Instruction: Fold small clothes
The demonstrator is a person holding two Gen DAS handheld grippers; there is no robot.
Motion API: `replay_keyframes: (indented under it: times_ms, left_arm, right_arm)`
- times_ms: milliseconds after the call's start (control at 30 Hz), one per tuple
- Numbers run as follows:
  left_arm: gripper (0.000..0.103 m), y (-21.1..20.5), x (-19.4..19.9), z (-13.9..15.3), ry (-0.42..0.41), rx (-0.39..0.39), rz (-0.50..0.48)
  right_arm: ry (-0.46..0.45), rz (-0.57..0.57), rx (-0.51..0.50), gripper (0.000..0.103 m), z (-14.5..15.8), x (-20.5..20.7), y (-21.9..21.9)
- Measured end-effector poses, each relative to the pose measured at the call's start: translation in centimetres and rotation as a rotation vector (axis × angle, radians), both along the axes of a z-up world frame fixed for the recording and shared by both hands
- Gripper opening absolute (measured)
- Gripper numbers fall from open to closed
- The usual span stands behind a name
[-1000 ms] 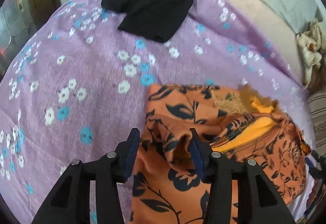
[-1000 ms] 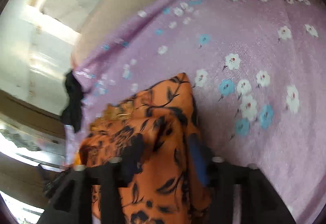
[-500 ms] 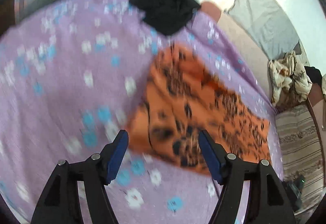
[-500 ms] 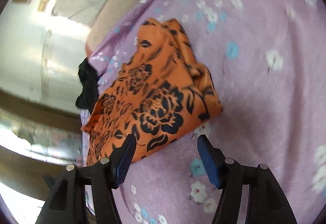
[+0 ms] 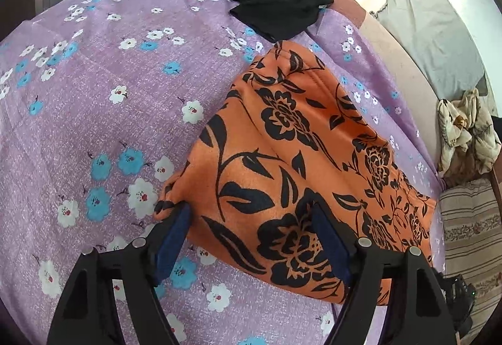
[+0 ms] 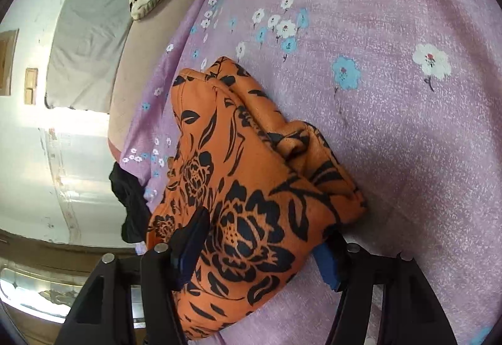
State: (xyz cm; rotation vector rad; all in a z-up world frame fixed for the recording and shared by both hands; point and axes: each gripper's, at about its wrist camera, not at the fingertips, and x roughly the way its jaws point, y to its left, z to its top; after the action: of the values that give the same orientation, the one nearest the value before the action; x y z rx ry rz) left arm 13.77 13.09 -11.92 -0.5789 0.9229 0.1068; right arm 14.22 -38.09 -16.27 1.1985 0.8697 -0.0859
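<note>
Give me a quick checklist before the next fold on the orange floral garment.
1. Orange garment lying folded on the purple sheet: ok.
2. Left gripper free of cloth: ok, jaws opening, near edge between them, unpinched.
3. Right gripper gripping: not ok, jaws closing astride the corner, pads not yet pressing.
4. Layers lined up: cannot tell, one end bunches.
5. Black garment clear of the fold: cannot tell, it meets the orange garment's far tip.
</note>
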Motion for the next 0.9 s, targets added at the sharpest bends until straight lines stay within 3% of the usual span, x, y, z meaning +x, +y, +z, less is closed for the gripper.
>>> replay_keyframes:
  times_ms: [100,133,167,200,333,400,467,567,600,633,667,733,900]
  left_arm:
    - [0.074,0.0,0.4,0.2,0.021,0.024,-0.002]
    - [0.054,-0.1,0.7,0.4,0.029,0.041,-0.005]
    - [0.027,-0.1,1.0,0.5,0.039,0.067,-0.015]
    - [0.021,0.0,1.3,0.5,0.044,0.065,-0.035]
    - [0.024,0.4,1.3,-0.1,0.03,0.037,-0.05]
    - [0.035,0.9,1.2,-0.4,0.015,-0.012,-0.026]
    - [0.054,0.8,0.9,-0.4,-0.006,-0.045,-0.031]
    - [0.061,-0.1,0.8,-0.3,-0.025,-0.012,-0.051]
    - [0.058,-0.3,1.0,-0.3,-0.02,0.009,-0.056]
    - [0.026,-0.5,1.6,-0.5,0.007,0.045,-0.055]
    - [0.007,-0.2,2.3,-0.9,0.042,0.047,-0.056]
    - [0.006,0.5,3.2,-0.8,0.073,-0.009,-0.062]
    - [0.006,0.1,1.7,5.1,-0.039,0.096,-0.073]
  right_arm:
    - [0.01,0.011,-0.033,0.053,0.3,0.6,0.2]
    - [0.004,0.021,-0.049,0.052,0.5,0.8,0.3]
    - [-0.002,0.033,-0.071,0.048,0.8,0.9,0.4]
    - [-0.006,0.042,-0.087,0.047,0.9,0.8,0.4]
    - [0.006,0.089,-0.139,0.048,0.7,0.7,0.8]
    - [-0.01,0.082,-0.128,0.051,0.5,0.7,0.7]
    - [-0.018,0.089,-0.138,0.056,0.6,0.8,0.8]
    - [-0.028,0.096,-0.155,0.055,0.6,1.1,1.1]
    - [-0.026,0.105,-0.163,0.05,0.6,1.3,1.2]
    - [-0.017,0.12,-0.169,0.023,0.6,1.7,1.3]
    - [-0.008,0.13,-0.163,0.015,0.5,2.0,1.3]
    - [-0.007,0.135,-0.165,0.012,1.1,2.3,1.4]
    - [-0.132,0.165,-0.2,0.009,7.2,1.6,1.6]
